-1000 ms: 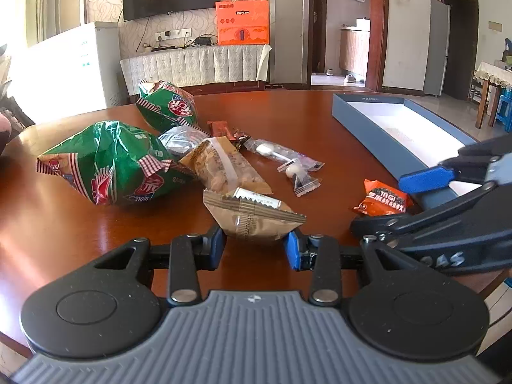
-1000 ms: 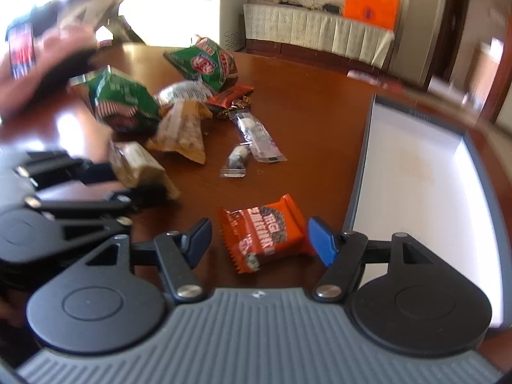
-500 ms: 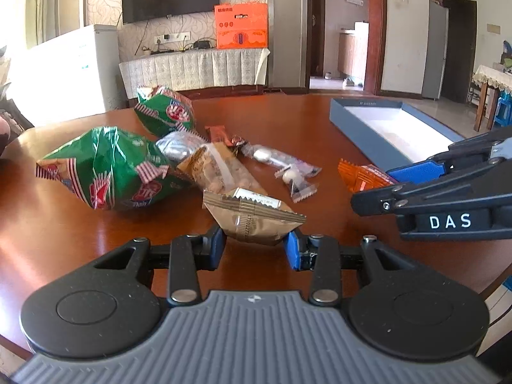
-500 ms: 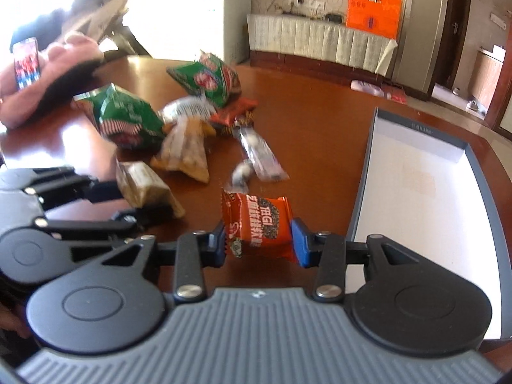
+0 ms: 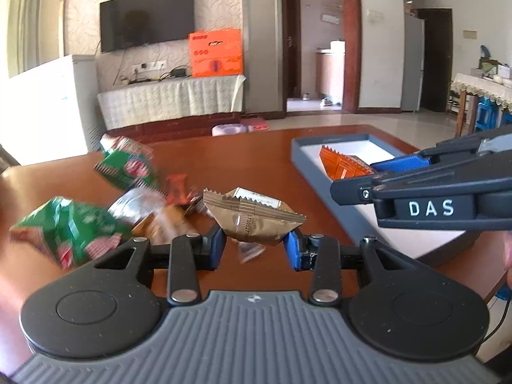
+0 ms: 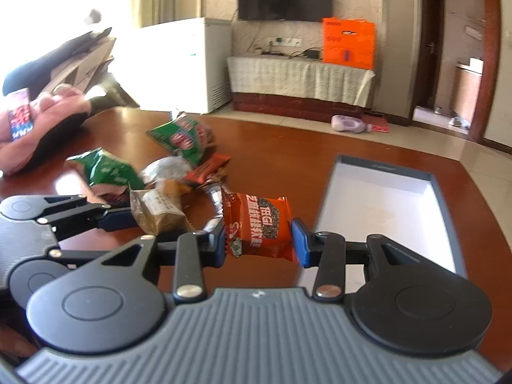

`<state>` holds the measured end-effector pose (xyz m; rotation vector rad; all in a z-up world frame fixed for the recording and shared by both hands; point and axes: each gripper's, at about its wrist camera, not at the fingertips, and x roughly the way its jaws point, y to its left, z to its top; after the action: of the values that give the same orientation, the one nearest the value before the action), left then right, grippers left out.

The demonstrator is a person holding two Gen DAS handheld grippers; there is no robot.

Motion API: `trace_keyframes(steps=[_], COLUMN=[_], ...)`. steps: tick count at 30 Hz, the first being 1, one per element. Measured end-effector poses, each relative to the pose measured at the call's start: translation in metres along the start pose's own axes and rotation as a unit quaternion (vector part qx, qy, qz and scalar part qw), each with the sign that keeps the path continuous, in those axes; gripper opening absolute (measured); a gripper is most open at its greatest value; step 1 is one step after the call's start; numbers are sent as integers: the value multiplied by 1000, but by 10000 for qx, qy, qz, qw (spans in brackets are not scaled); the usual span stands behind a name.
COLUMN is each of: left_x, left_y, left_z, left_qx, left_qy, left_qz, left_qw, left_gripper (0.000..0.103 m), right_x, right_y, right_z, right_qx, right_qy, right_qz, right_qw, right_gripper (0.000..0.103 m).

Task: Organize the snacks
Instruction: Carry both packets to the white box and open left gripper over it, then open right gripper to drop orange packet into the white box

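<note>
Two packets are up off the bench — the left gripper (image 5: 255, 246) pinches a brown packet (image 5: 252, 219), the right gripper (image 6: 260, 240) an orange packet (image 6: 258, 224). Best carry each level over the grey tray (image 6: 444, 204) — low before letting go.

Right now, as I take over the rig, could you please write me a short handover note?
Left gripper: shut on the brown snack packet, held off the table.
Right gripper: shut on the orange snack packet, held beside the near end of the blue tray.
Tray: nothing lies in the part in view.
On the table: two green bags, a red packet and a few smaller packets in a pile.
Done: two packets picked up.
Left: set both in the tray, then probably move the pile.
</note>
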<state>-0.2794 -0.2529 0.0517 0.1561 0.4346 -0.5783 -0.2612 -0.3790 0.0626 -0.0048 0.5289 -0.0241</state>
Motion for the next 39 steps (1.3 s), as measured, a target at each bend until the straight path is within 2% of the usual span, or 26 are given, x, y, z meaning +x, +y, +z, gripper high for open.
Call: trace_keyframes(steps=[9, 15, 22, 27, 31, 36, 39], left_x=[27, 58, 107, 139, 166, 174, 173], left_y=[-39, -71, -113, -140, -146, -151, -153], left_z=[37, 60, 83, 92, 97, 99, 99], left_qx=[173, 229, 361, 461, 631, 700, 777], left_qy=[-207, -236, -113, 38, 169, 309, 210], left_qz=[-338, -596, -818, -944, -926, -893, -887], left_qw=[9991, 9977, 9959, 9945, 9936, 9931, 9928], left_gripper=[44, 44, 45, 45, 45, 76, 86], right_x=[-4, 9, 30, 37, 39, 43, 45], right_y=[-46, -69, -82, -87, -93, -95, -94], right_z=[-8, -19, -33, -35, -36, -36, -35], right_qx=[313, 440, 607, 695, 823, 876, 853], right_qy=[25, 334, 773, 910, 938, 978, 998], right_qz=[-572, -795, -834, -837, -827, -815, -817], right_qw=[9979, 9953, 9917, 9899, 9887, 9880, 9880], right_gripper=[44, 44, 44, 44, 44, 44, 44])
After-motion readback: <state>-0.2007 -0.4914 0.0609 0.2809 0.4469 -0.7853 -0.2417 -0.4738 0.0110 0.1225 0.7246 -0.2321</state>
